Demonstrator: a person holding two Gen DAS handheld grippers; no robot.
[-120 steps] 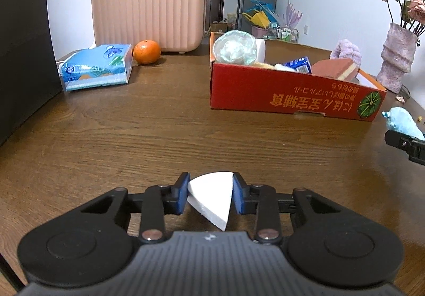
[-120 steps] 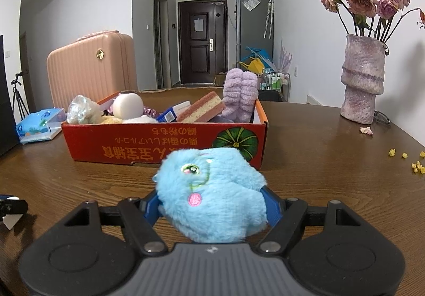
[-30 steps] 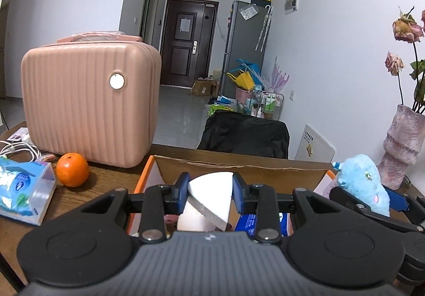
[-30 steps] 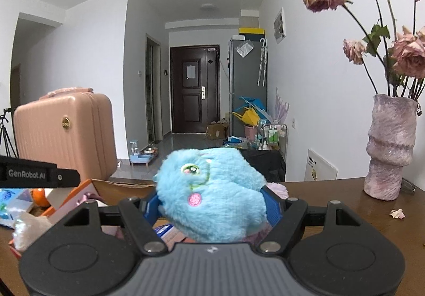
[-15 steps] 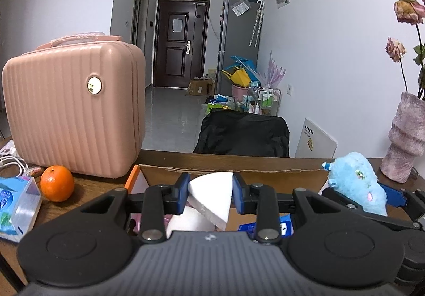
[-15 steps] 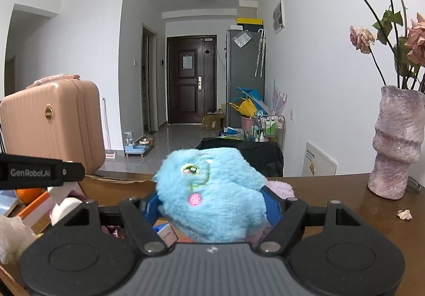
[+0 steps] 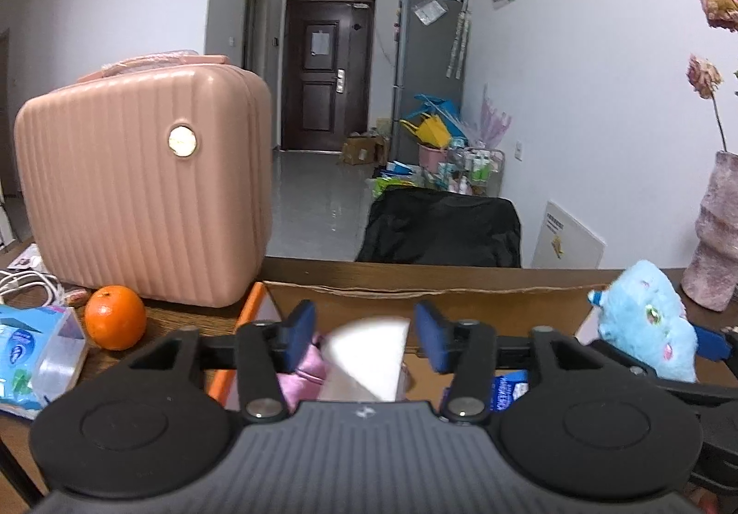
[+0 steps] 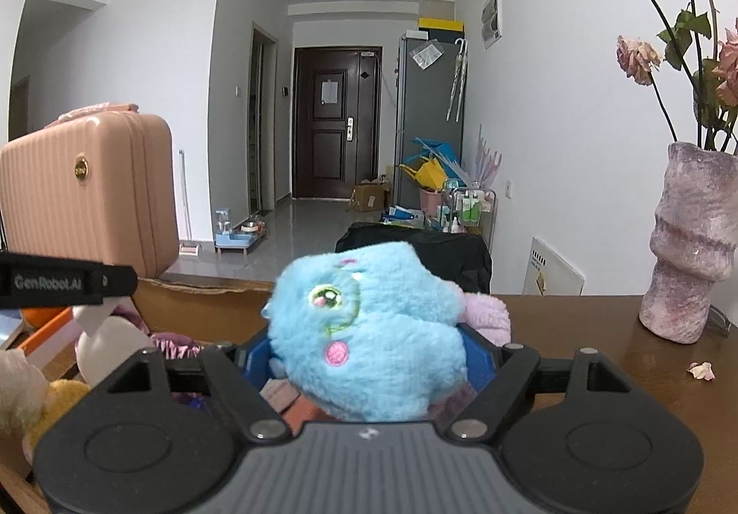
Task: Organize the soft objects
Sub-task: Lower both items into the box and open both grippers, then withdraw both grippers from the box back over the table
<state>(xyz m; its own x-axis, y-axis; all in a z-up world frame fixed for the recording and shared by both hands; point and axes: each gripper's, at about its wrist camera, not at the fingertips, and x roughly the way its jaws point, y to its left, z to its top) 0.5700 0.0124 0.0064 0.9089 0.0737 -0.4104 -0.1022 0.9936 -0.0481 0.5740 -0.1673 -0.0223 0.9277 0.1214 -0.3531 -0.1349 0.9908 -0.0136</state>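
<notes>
Both grippers are held over the open cardboard box (image 7: 433, 289), the landmark for all positions here. Left gripper (image 7: 366, 336): jaws spread, with gaps visible between each blue pad and the white foam wedge (image 7: 369, 352) lying between them, blurred; whether the wedge rests on the box contents cannot be told. Below it, inside the box, a pink fabric item (image 7: 306, 368) and a blue-and-white carton (image 7: 509, 389) are partly visible. Right gripper (image 8: 369, 357): jaws set wide, the blue plush toy (image 8: 369, 334) between them above the box's right end; contact with the blue pads cannot be told. In the left wrist view the same toy (image 7: 645, 325) appears at the box's right edge. Left of the box stand an orange (image 7: 115, 318), a tissue pack (image 7: 32, 357) and a pink suitcase (image 7: 138, 186); right of it, a vase (image 8: 692, 242) of dried roses. A lilac fluffy item (image 8: 486, 315) lies in the box behind the toy.
</notes>
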